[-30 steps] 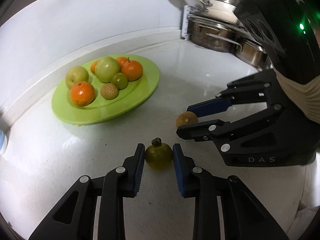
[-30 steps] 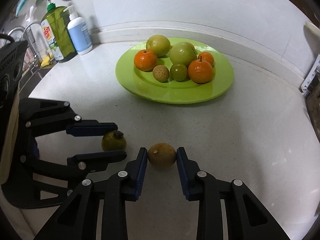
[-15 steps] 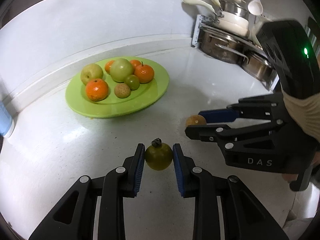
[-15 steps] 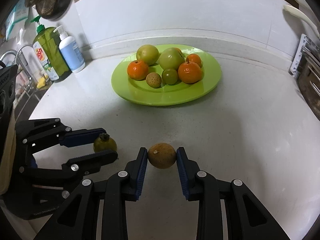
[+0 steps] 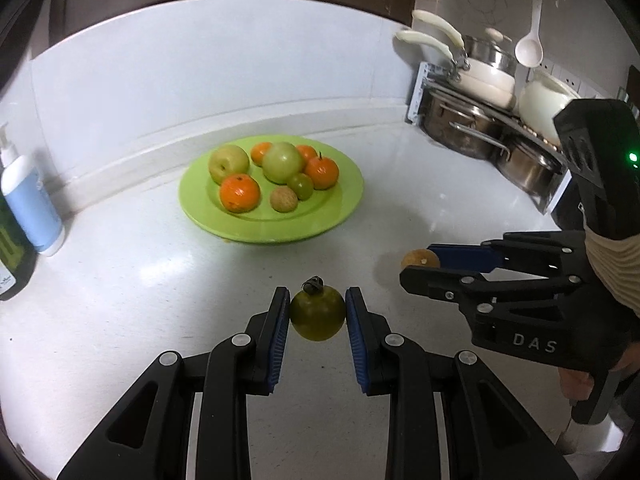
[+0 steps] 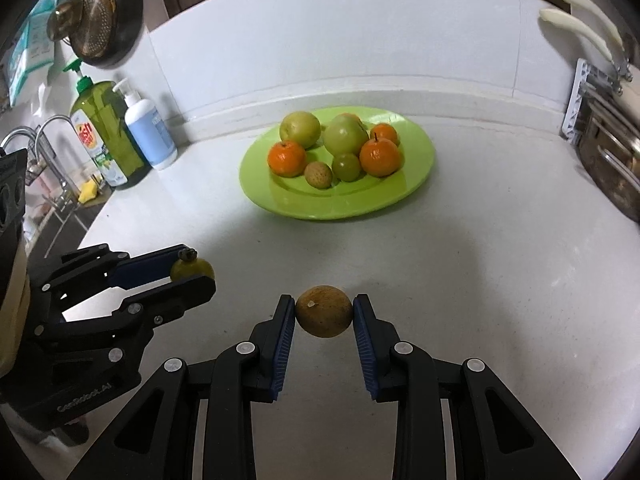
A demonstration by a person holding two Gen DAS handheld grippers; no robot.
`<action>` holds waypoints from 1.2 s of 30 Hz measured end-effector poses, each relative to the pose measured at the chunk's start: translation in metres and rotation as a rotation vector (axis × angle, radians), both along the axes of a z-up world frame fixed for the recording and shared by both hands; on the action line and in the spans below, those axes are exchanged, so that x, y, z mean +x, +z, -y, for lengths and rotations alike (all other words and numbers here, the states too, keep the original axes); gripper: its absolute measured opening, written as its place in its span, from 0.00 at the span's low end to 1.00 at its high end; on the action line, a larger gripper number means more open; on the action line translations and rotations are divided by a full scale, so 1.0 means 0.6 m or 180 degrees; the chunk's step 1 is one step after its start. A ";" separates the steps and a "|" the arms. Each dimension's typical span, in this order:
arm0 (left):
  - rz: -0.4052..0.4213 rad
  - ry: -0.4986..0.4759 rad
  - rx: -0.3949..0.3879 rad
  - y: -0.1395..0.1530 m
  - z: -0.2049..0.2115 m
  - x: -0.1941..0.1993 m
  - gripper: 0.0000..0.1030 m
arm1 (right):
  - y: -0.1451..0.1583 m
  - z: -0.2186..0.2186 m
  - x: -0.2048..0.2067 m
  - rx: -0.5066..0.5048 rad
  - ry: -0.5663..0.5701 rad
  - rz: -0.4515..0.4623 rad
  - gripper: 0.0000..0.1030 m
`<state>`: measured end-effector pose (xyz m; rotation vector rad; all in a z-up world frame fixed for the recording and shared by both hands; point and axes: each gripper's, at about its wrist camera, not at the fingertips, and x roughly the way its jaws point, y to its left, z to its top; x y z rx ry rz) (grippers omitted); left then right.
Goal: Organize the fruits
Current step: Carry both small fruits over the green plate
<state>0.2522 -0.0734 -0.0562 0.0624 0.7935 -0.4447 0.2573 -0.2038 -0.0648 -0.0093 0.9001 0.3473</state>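
Note:
My left gripper (image 5: pixel 317 314) is shut on a small olive-green fruit (image 5: pixel 317 313) with a dark stem and holds it above the white counter. My right gripper (image 6: pixel 324 317) is shut on a small brown round fruit (image 6: pixel 324 317), also lifted. Each gripper shows in the other's view: the right one (image 5: pixel 420 266) to the right, the left one (image 6: pixel 192 274) to the left. A green plate (image 5: pixel 344 200) with several oranges and green fruits stands farther back; it also shows in the right wrist view (image 6: pixel 416 176).
Steel pots (image 5: pixel 472 128) and white pans on a rack stand at the back right. A blue-white pump bottle (image 6: pixel 149 132) and a green soap bottle (image 6: pixel 104 132) stand at the back left beside a sink tap (image 6: pixel 48 140). The white wall runs behind the plate.
Both grippers have risen and drawn back from the plate with their fruits held; the plate now looks smaller and farther away, and more of the wall and bottles shows.

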 end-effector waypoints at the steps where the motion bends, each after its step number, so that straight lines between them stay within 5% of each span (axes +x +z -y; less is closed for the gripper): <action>1: 0.0011 0.0012 -0.0013 0.004 -0.004 0.000 0.28 | 0.007 -0.002 -0.004 0.0018 -0.0008 0.0040 0.30; 18: 0.0309 0.0218 -0.0054 0.073 -0.032 0.028 0.28 | 0.081 -0.015 0.010 0.0045 -0.0126 0.0473 0.30; 36: 0.0408 0.0365 0.0211 0.080 -0.036 0.144 0.28 | 0.083 -0.011 0.148 -0.0073 -0.0303 0.0433 0.30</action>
